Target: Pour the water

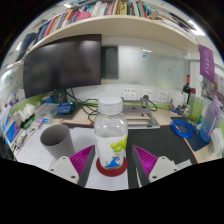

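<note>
**Bottle between my fingers, cup off to the left**

I have the bottle (111, 135) standing upright between my two fingers, right in the middle of my claw (113, 158). Its white cap points straight up and its red base sits low between the pads (82, 157). The pads flank its lower half closely, but I cannot tell whether both are pressing on it or whether a thin gap remains at either side, nor whether the base rests on the desk (160, 140).

The grey cup (57, 141) stands upright on the desk just left of the bottle, a little beyond my left finger, mouth open to the top. That is the relation that matters: the bottle's long axis is vertical, and the cup lies to its left, near but not touching it. As I judge it, pouring will mean tipping the neck leftward over the cup's rim.

The cap looks to be on, so water could not leave yet. Beyond, toward the desk's back edge, stands a dark monitor (62, 66), with shelves (110, 22) of books above.
</note>
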